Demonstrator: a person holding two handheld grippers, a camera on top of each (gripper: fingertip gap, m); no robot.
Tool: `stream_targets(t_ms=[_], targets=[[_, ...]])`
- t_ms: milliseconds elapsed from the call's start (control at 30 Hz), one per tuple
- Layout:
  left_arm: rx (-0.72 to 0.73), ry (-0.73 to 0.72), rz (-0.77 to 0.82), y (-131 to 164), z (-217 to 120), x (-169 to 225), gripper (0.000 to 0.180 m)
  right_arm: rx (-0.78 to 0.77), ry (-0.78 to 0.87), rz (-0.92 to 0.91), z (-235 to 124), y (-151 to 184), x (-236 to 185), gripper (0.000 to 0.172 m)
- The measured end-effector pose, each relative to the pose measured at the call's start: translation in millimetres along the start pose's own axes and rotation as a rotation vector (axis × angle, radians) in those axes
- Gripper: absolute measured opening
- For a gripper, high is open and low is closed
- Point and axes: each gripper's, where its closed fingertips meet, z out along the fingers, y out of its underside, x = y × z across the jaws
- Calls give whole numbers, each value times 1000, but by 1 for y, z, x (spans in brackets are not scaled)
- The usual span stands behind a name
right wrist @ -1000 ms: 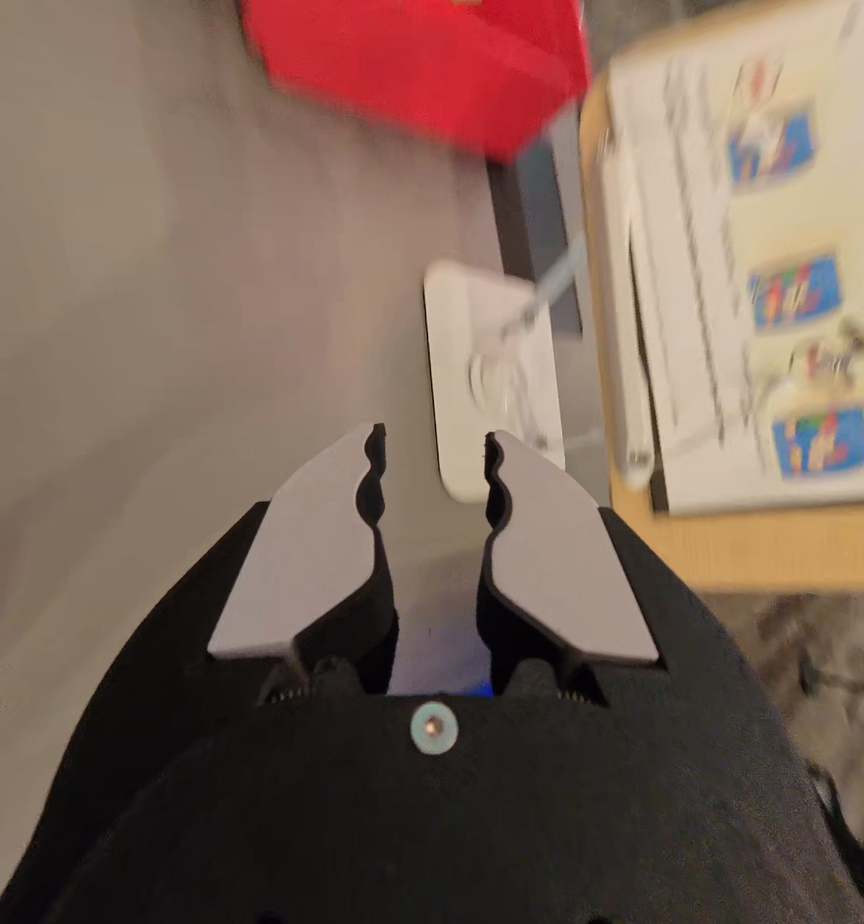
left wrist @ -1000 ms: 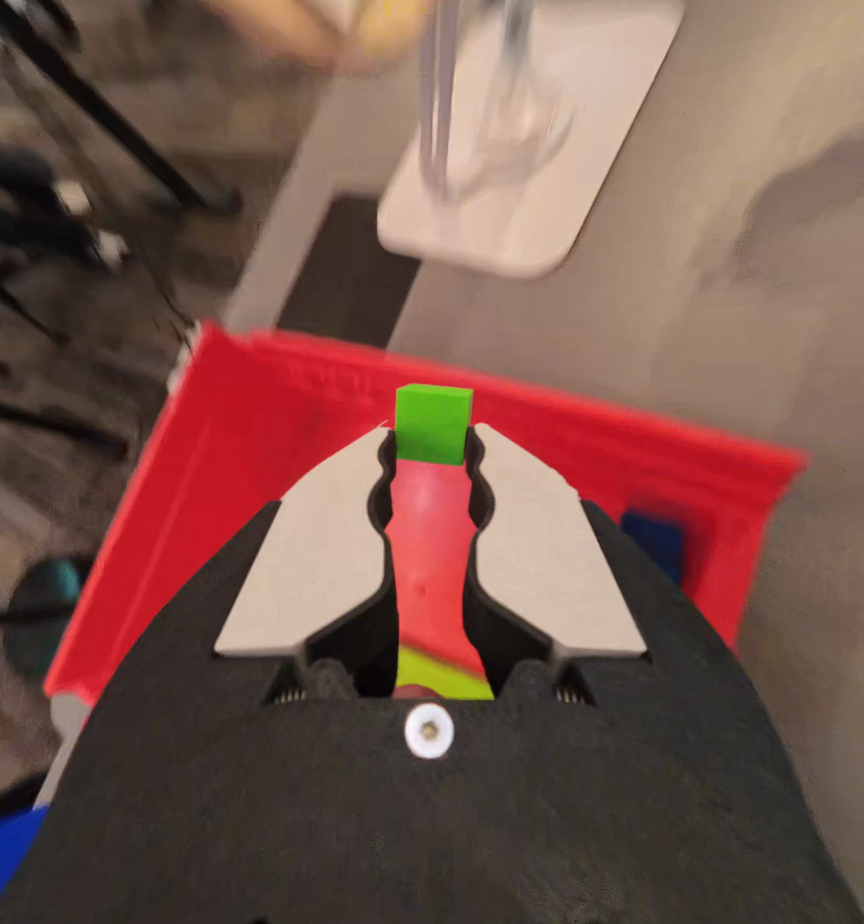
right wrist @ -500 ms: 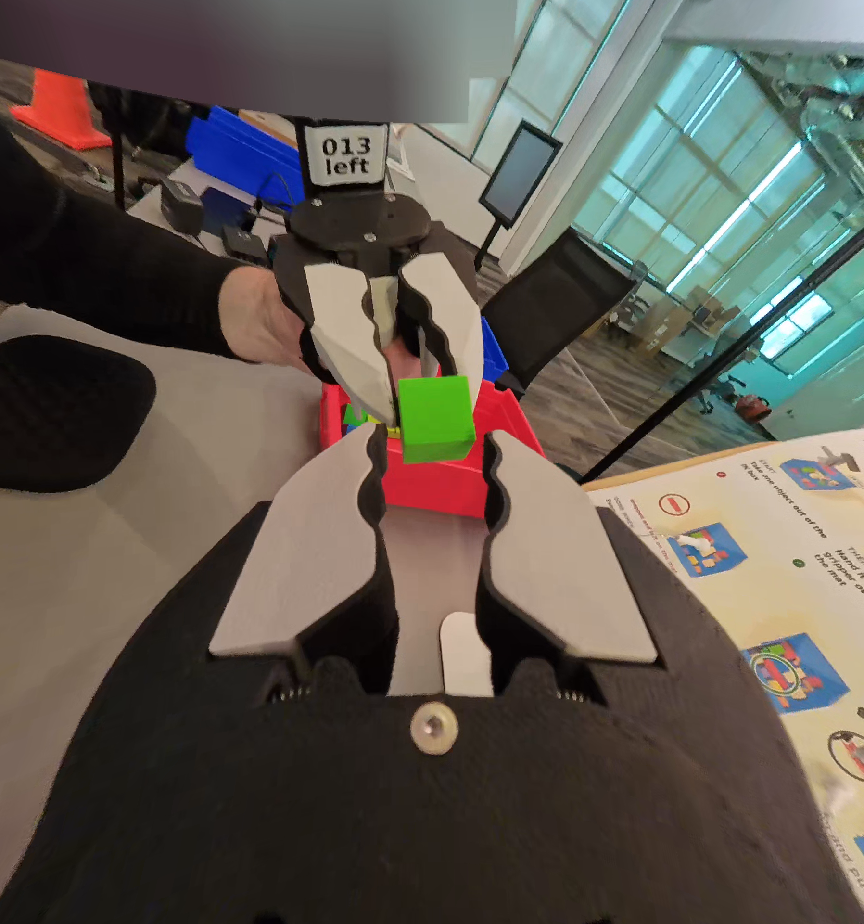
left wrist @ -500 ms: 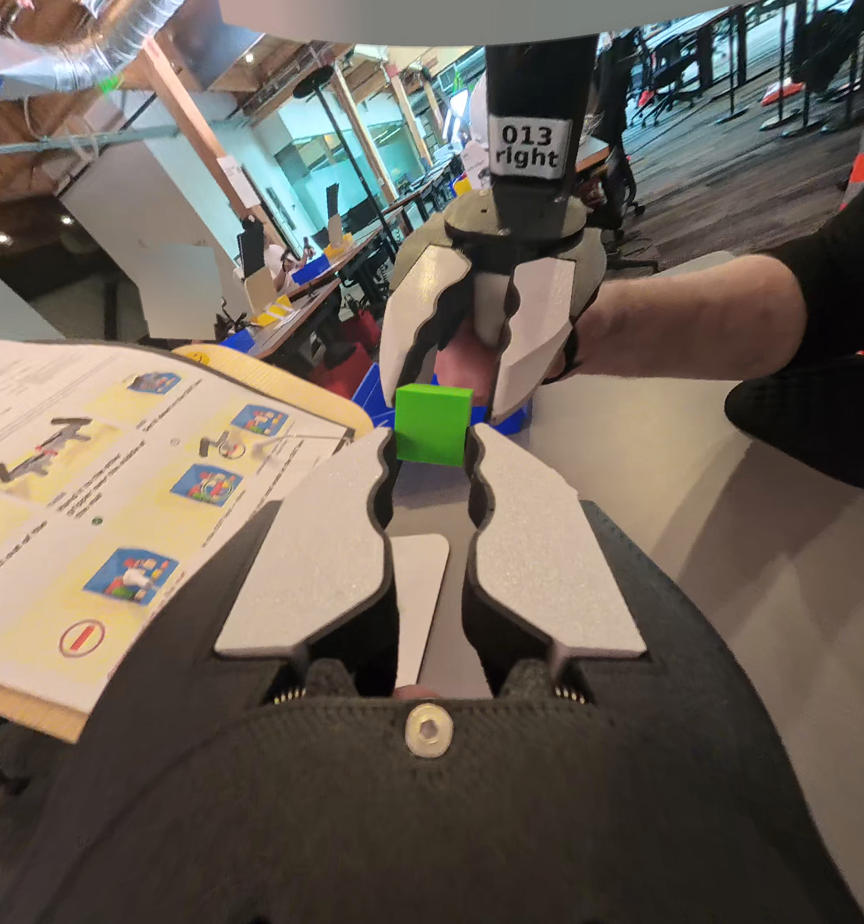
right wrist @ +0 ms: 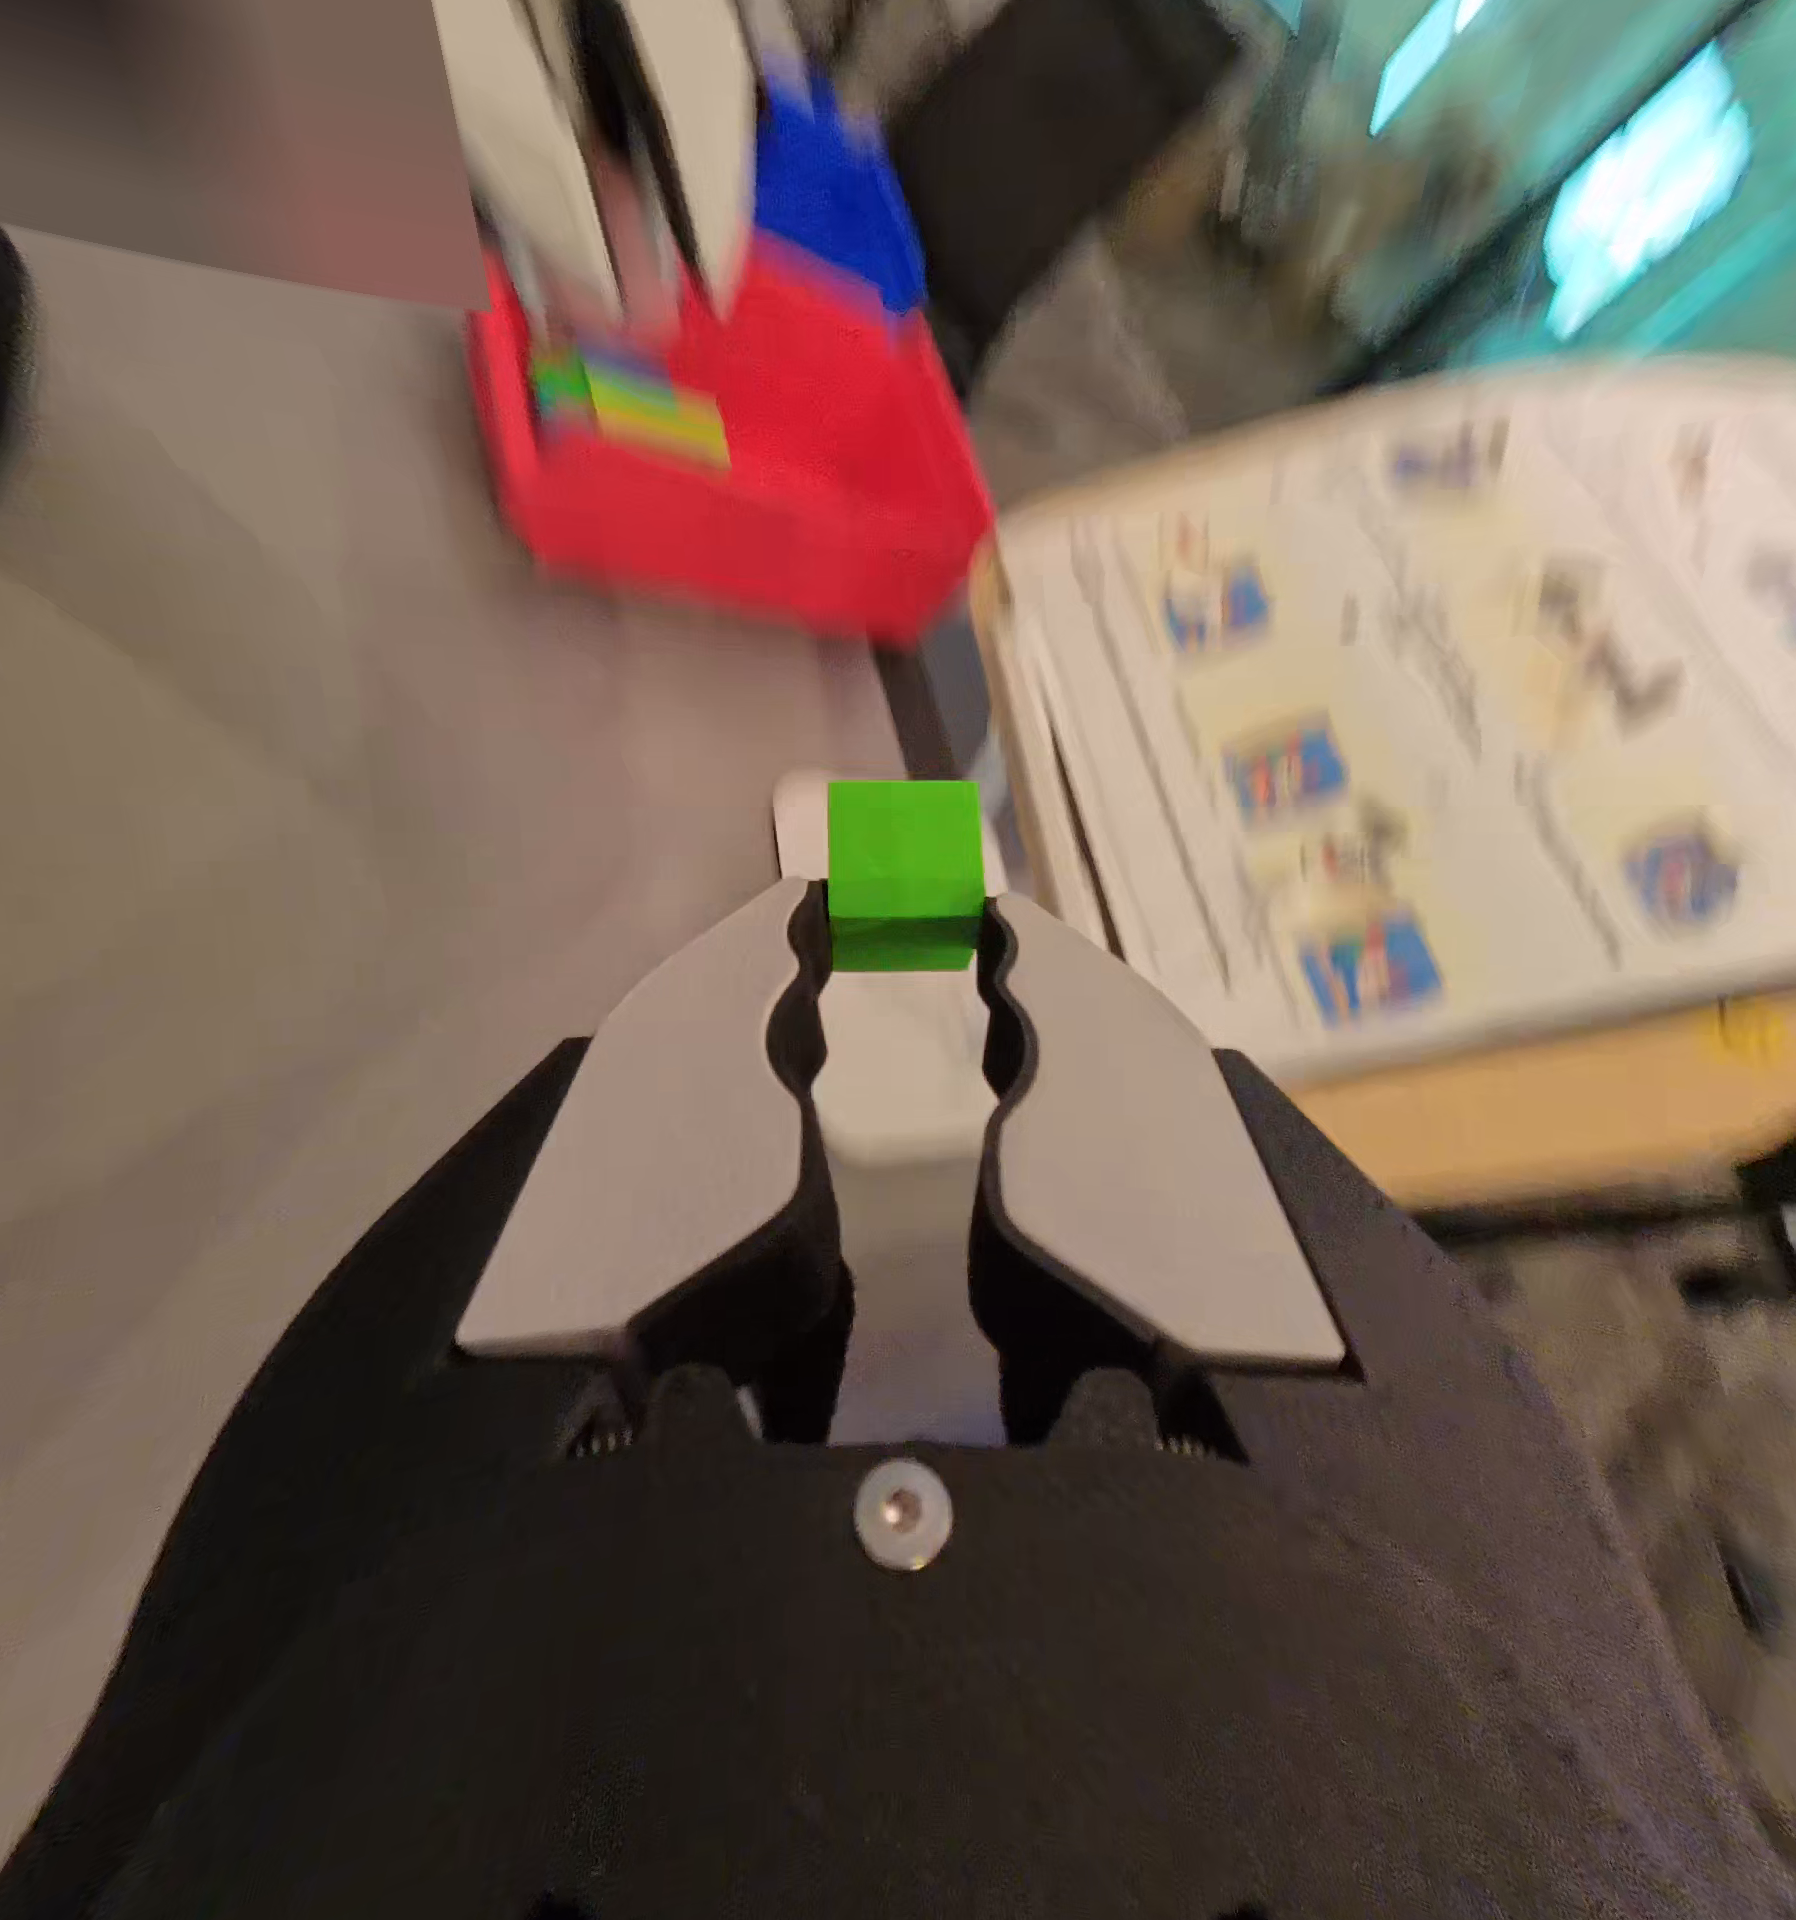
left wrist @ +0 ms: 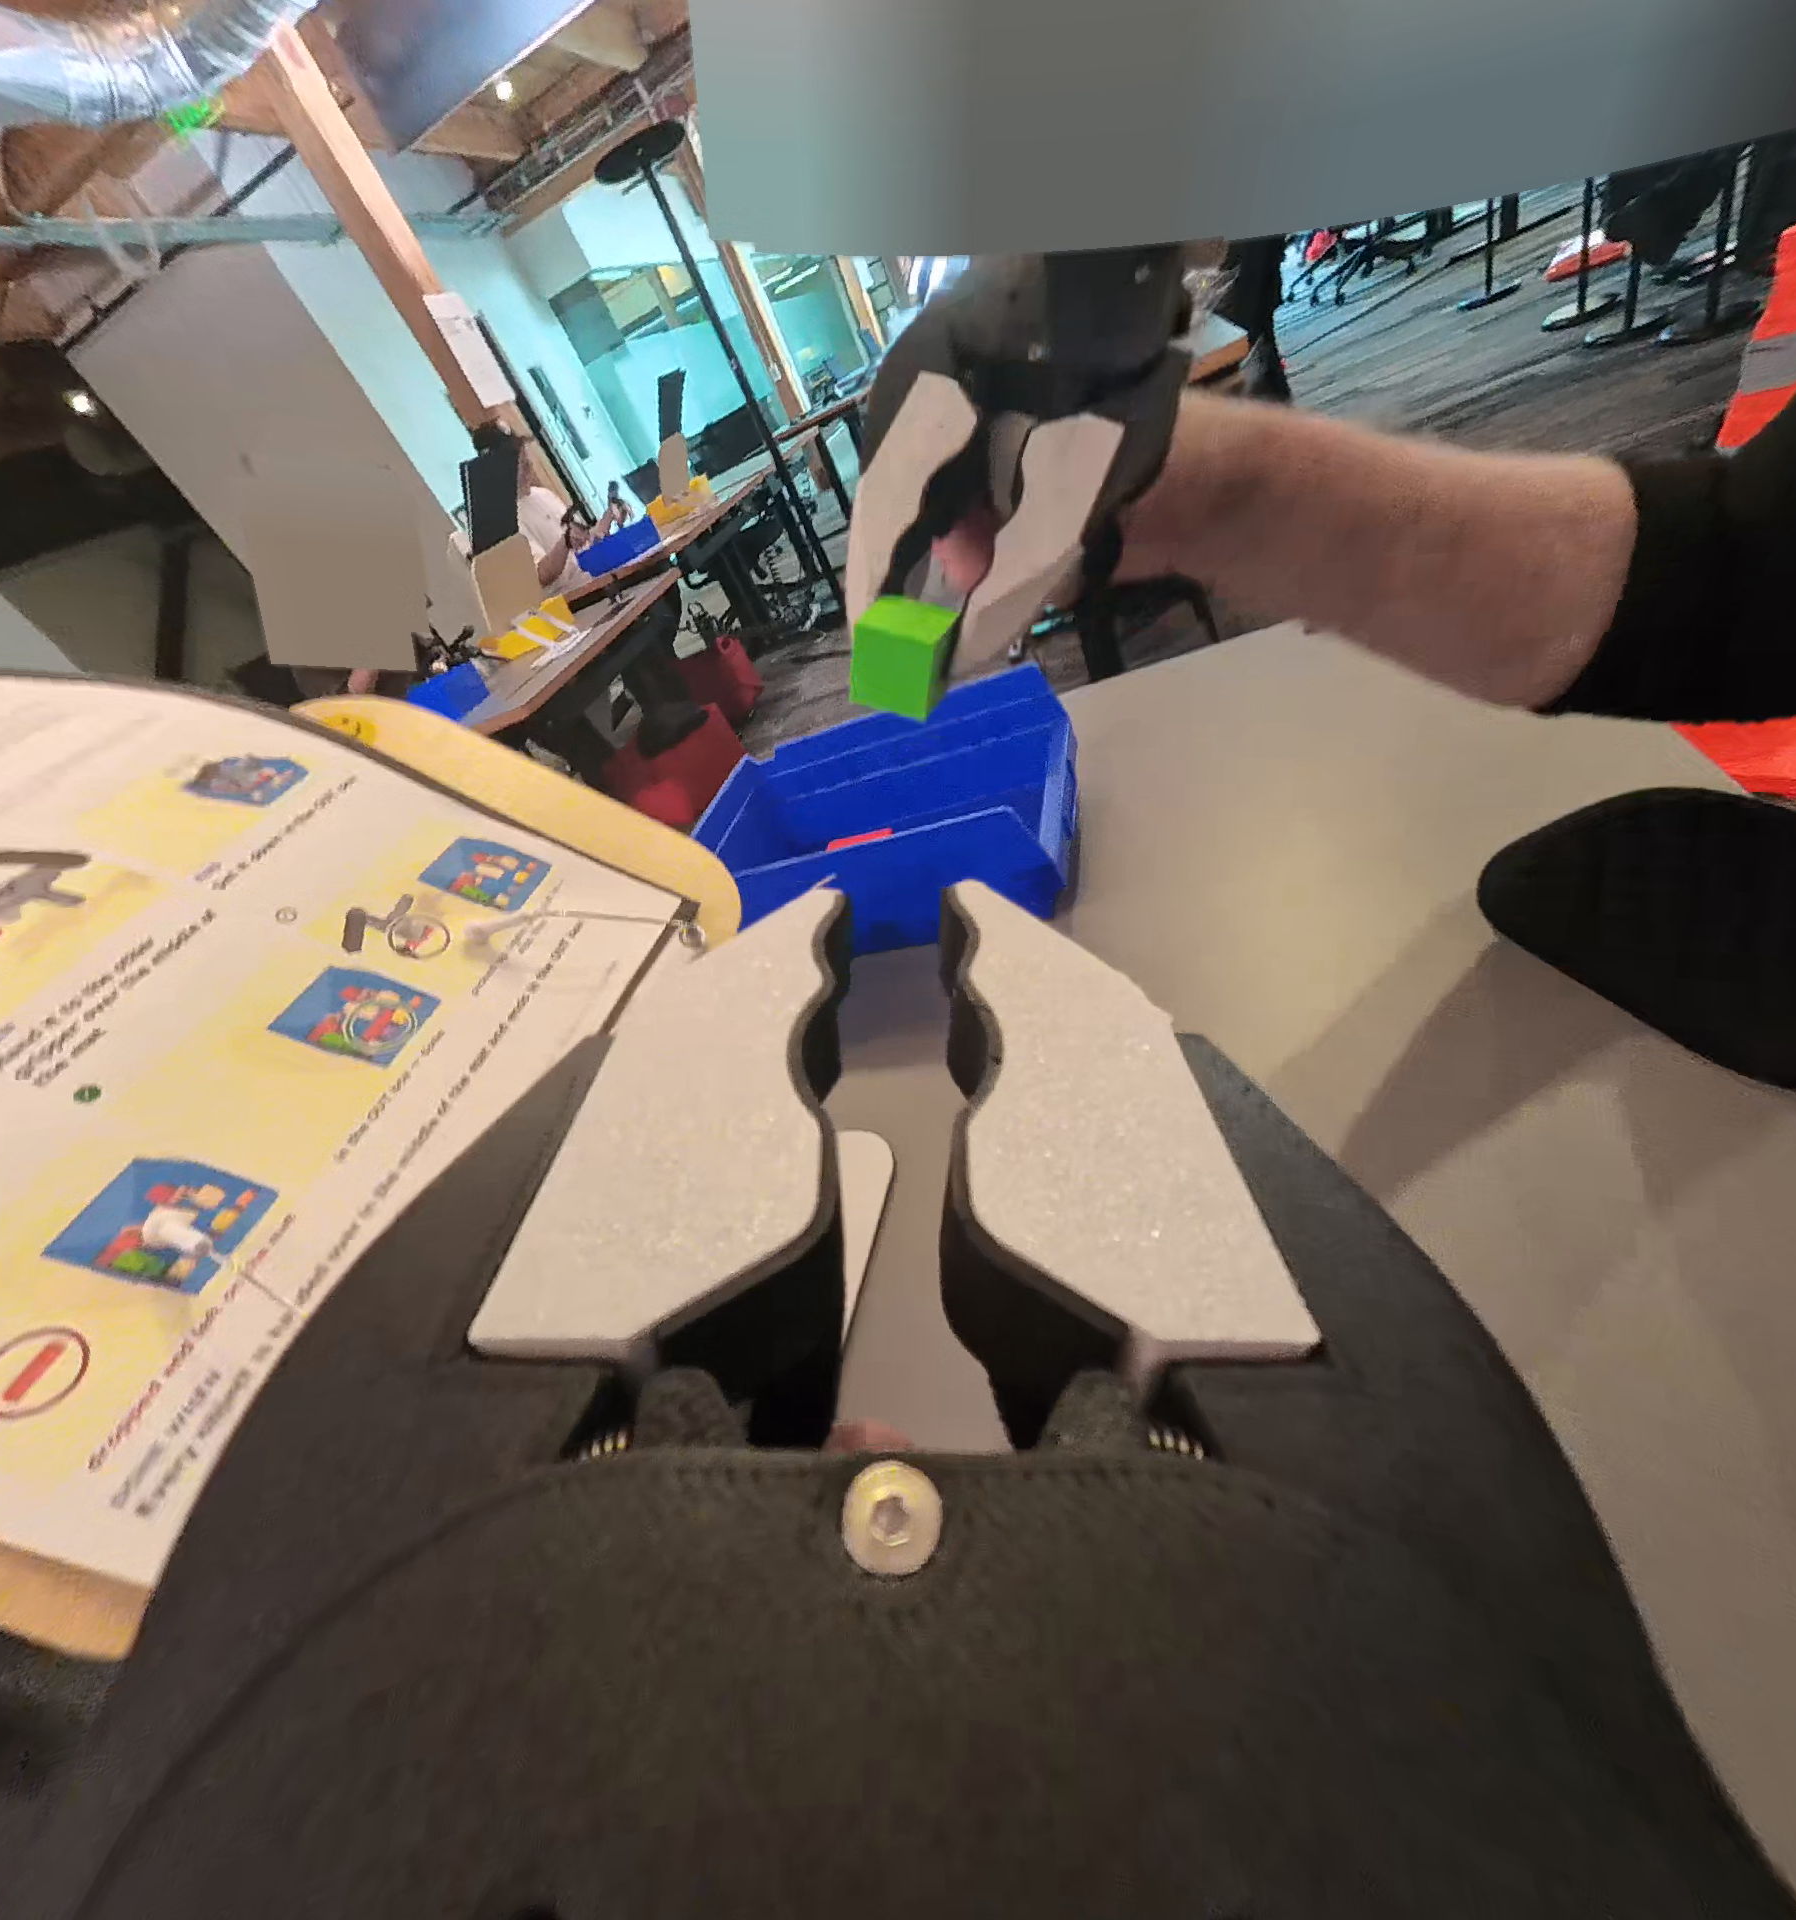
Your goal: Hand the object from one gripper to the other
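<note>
Judging from both views, the handover is being counted as done: the small green plastic cube (right wrist: 904, 868) is being clamped between the right gripper (right wrist: 906, 914) pads above the grey surface (left wrist: 1341, 831), apparently near the blue plastic bin (left wrist: 935, 831). The left gripper (left wrist: 896, 920) is being held slightly apart, nothing between its fingers.

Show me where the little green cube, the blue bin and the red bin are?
green cube (right wrist: 904, 862), right wrist view, its upper face.
blue bin (left wrist: 935, 862), left wrist view, its near front wall.
red bin (right wrist: 769, 520), right wrist view, its front wall.
</note>
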Motion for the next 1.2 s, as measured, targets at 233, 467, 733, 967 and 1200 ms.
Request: stream_targets(t_ms=[233,467,733,967,1200], targets=[[-68,-32,-44,28,5,1,12,-758,-45,67,-51,199,33,25],[-160,-64,-89,58,2,1,11,-986,-251,130,-37,296,19,25],[-220,-69,-110,75,2,2,11,-1076,-420,150,-16,339,3,26],[-252,-48,-107,84,7,7,12,-1086,-470,113,-1,337,0,24],[-263,-54,-109,86,0,6,12,-1052,-496,122,4,329,-3,38]])
